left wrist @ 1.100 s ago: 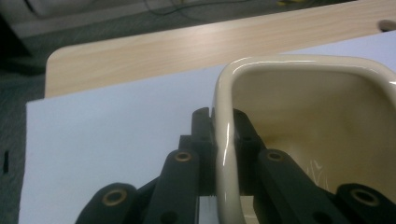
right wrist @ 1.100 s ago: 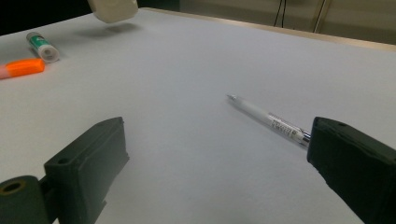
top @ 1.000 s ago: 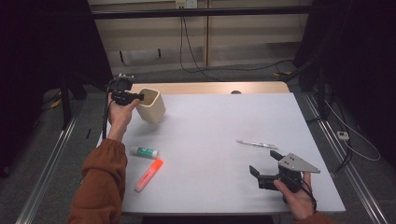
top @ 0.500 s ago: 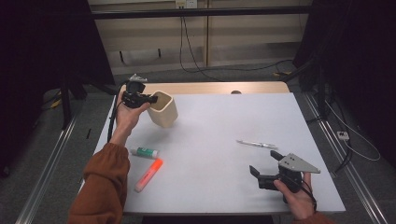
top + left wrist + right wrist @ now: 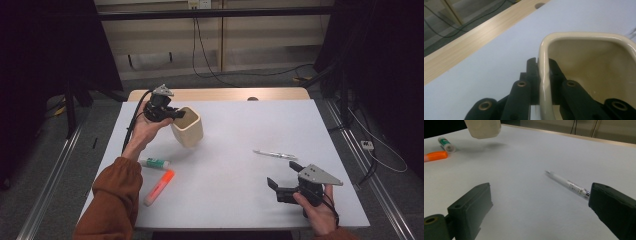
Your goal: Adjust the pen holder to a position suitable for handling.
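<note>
A cream square-mouthed cup (image 5: 189, 127) hangs tilted a little above the white table (image 5: 250, 125), its shadow below it. My left gripper (image 5: 176, 114) is shut on the cup's rim, one jaw inside and one outside the cup (image 5: 586, 62), as the left gripper (image 5: 543, 67) view shows close up. My right gripper (image 5: 283, 174) rests low at the front right, open, with nothing between its jaws. A white pen (image 5: 274, 154) lies just beyond it; in the right gripper (image 5: 540, 195) view the pen (image 5: 567, 183) points at the right jaw. The cup (image 5: 484, 128) floats at the top left there.
A glue stick (image 5: 154, 163) and an orange highlighter (image 5: 160, 187) lie at the front left, also seen as the glue stick (image 5: 446, 144) and the highlighter (image 5: 435, 156). A wooden strip (image 5: 220, 94) borders the table's far edge. Cables run across the floor behind.
My left gripper has carried the cup from the back left corner to the right and nearer, towards the table's middle. The right gripper has stayed where it was.
</note>
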Available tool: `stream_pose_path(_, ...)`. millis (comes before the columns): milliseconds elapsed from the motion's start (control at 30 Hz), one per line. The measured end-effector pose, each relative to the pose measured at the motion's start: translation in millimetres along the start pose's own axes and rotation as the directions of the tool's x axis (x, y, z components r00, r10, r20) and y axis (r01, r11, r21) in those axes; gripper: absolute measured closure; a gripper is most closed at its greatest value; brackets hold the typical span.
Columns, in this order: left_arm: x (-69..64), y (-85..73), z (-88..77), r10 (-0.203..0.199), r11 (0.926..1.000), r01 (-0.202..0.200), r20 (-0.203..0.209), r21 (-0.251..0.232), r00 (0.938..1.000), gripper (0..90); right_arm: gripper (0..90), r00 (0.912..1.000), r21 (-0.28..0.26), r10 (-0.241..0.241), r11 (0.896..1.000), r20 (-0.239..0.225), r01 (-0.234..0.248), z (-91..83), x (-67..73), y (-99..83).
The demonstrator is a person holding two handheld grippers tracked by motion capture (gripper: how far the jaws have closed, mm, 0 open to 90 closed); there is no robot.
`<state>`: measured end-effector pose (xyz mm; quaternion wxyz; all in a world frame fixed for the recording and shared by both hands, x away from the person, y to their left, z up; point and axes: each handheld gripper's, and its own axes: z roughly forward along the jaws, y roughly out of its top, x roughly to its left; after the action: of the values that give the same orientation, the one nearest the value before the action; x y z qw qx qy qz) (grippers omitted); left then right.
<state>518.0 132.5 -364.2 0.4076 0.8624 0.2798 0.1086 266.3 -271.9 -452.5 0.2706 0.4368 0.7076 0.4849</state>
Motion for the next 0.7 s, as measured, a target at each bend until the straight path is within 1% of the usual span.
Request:
stream_pose_path(67,-2.8,0.4,3.1,0.009,0.9999,-0.008,0.025,-0.009,0.9997,82.6,4.4,1.0,0.0,0.002,1.0,-0.002,-0.002,-0.1,0.2,0.0)
stream_pose_path(167,-9.5,2.4,7.6,0.04,0.9992,-0.04,0.044,-0.003,0.9982,82.7,4.4,1.0,-0.002,0.004,1.0,-0.003,-0.004,-0.1,0.0,-0.1)
stream_pose_path(233,-14.3,3.4,10.7,0.075,0.9971,-0.075,0.068,0.007,0.9949,82.7,4.4,1.0,-0.002,0.005,1.0,-0.004,-0.005,-0.1,-0.1,-0.1)
stream_pose_path(300,-19.9,4.4,14.1,0.108,0.9937,-0.11,0.101,0.018,0.989,82.6,4.4,1.0,-0.002,0.003,1.0,-0.005,-0.003,-0.1,0.0,-0.1)
stream_pose_path(367,-26.4,5.6,18.0,0.136,0.9902,-0.139,0.129,0.016,0.9823,82.6,4.4,1.0,-0.002,0.004,1.0,-0.005,-0.004,0.0,0.1,-0.1)
stream_pose_path(467,-35.0,8.2,24.8,0.165,0.9851,-0.171,0.166,0.019,0.9722,82.7,4.4,1.0,-0.001,0.004,1.0,-0.003,-0.004,0.1,0.1,0.0)
stream_pose_path(500,-38.1,9.1,27.6,0.168,0.9849,-0.173,0.176,0.013,0.97,82.6,4.4,1.0,-0.002,0.004,1.0,-0.005,-0.004,0.0,0.2,0.0)
stream_pose_path(567,-42.8,11.4,31.8,0.184,0.9815,-0.191,0.188,0.02,0.9649,82.7,4.4,1.0,-0.003,0.004,1.0,-0.006,-0.004,-0.5,0.2,-0.1)
stream_pose_path(600,-43.9,12.9,33.6,0.2,0.9778,-0.208,0.194,0.024,0.9605,82.6,4.4,1.0,-0.004,0.004,1.0,-0.005,-0.004,-0.5,0.1,-0.1)
stream_pose_path(633,-46.0,14.1,35.1,0.205,0.9765,-0.214,0.194,0.027,0.9593,82.6,4.4,1.0,-0.004,0.005,1.0,-0.005,-0.005,-0.5,0.0,-0.1)
stream_pose_path(667,-48.4,15.1,36.9,0.201,0.9776,-0.209,0.199,0.021,0.9591,82.6,4.4,1.0,-0.004,0.005,1.0,-0.006,-0.005,-0.5,0.0,-0.1)
stream_pose_path(700,-49.3,16.2,38.4,0.214,0.9747,-0.223,0.206,0.021,0.9549,82.5,4.4,1.0,-0.004,0.005,1.0,-0.006,-0.005,-0.5,0.0,-0.1)
